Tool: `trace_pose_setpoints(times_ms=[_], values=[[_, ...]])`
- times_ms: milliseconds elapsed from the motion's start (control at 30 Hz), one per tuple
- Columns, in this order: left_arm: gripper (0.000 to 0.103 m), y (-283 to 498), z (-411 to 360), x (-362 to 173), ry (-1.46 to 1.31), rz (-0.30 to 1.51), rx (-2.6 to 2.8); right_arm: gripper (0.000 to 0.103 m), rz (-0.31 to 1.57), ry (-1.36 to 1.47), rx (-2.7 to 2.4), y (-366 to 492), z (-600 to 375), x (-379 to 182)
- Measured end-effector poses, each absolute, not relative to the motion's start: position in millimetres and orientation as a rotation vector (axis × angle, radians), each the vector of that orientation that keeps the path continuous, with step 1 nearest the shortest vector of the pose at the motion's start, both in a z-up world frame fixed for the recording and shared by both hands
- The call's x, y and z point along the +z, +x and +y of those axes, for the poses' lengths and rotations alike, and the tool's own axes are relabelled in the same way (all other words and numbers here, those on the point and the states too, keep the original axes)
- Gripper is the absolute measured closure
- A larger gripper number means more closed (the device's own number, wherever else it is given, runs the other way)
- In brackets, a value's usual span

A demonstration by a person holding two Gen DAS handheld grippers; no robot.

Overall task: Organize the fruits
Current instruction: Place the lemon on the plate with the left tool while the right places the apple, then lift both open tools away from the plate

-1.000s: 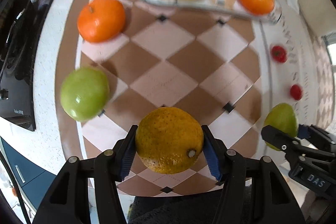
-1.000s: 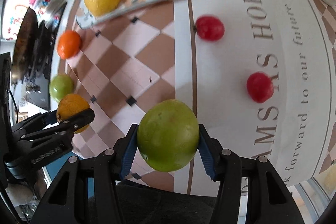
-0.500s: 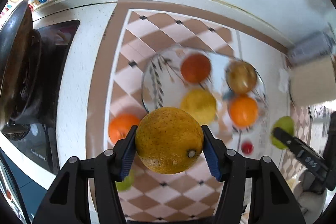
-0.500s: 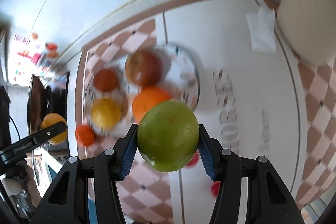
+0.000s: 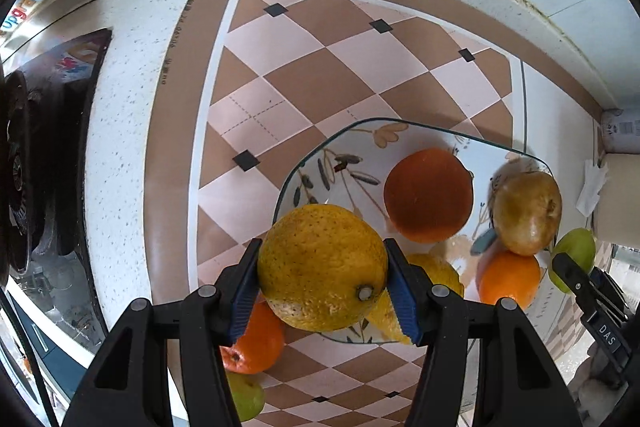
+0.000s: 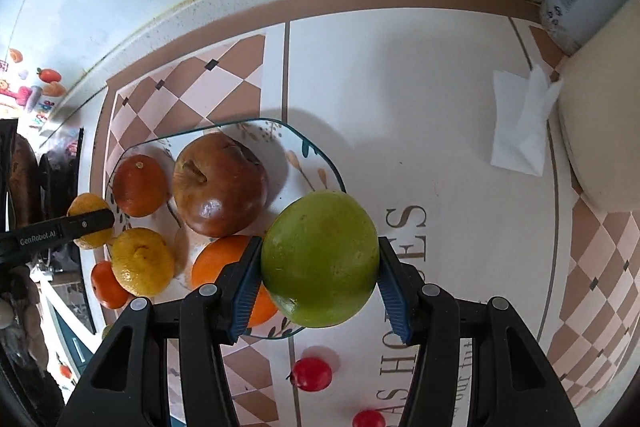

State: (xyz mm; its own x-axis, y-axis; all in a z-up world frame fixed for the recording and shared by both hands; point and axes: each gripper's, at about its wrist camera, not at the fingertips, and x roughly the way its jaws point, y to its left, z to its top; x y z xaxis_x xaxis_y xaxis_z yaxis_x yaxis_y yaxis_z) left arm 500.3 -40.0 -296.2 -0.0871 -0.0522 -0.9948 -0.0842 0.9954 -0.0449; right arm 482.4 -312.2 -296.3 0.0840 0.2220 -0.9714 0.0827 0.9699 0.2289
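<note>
The fingers (image 5: 248,289) of the left gripper (image 5: 322,291) squeeze a bumpy yellow orange (image 5: 322,267) from both sides, so it hangs above the desk (image 5: 124,131) and cannot drop. The right gripper (image 6: 318,287) pinches a green apple (image 6: 320,259) the same way, one blue pad on each side. Both fruits are held over the glass plate (image 6: 320,163), which I think is where all the fruit should go. Past the fingers, the plate already holds a dark orange (image 5: 428,195), a brown apple (image 6: 220,183), a lemon (image 6: 142,263) and a bright orange (image 5: 508,279). The free spots look small, so each fruit needs a gap to land in. Near the right fingers, two little red fruits (image 6: 312,374) wait on the desk. By the left fingers, a small orange (image 5: 256,343) and a green fruit (image 5: 246,397) lie off the plate too.
</note>
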Motion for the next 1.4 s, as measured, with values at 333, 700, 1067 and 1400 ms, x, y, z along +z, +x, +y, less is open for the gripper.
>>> trace_pose_setpoints(times_ms=[333, 700, 1067, 1400], values=[[0.047, 508, -47, -305, -0.109, 1.689, 0.025, 0.042, 1.538, 0.192, 0.142, 490, -297, -303], [0.012, 505, -42, -285, -0.117, 1.63, 0.011, 0.015, 1.506, 0.14, 0.142, 483, -282, -282], [0.012, 460, -51, -248, 0.003, 1.508, 0.038, 0.01, 1.438, 0.053, 0.072, 446, -268, -253], [0.012, 406, -57, -205, 0.022, 1.365, 0.037, 0.01, 1.337, 0.08, 0.045, 388, -262, -205]])
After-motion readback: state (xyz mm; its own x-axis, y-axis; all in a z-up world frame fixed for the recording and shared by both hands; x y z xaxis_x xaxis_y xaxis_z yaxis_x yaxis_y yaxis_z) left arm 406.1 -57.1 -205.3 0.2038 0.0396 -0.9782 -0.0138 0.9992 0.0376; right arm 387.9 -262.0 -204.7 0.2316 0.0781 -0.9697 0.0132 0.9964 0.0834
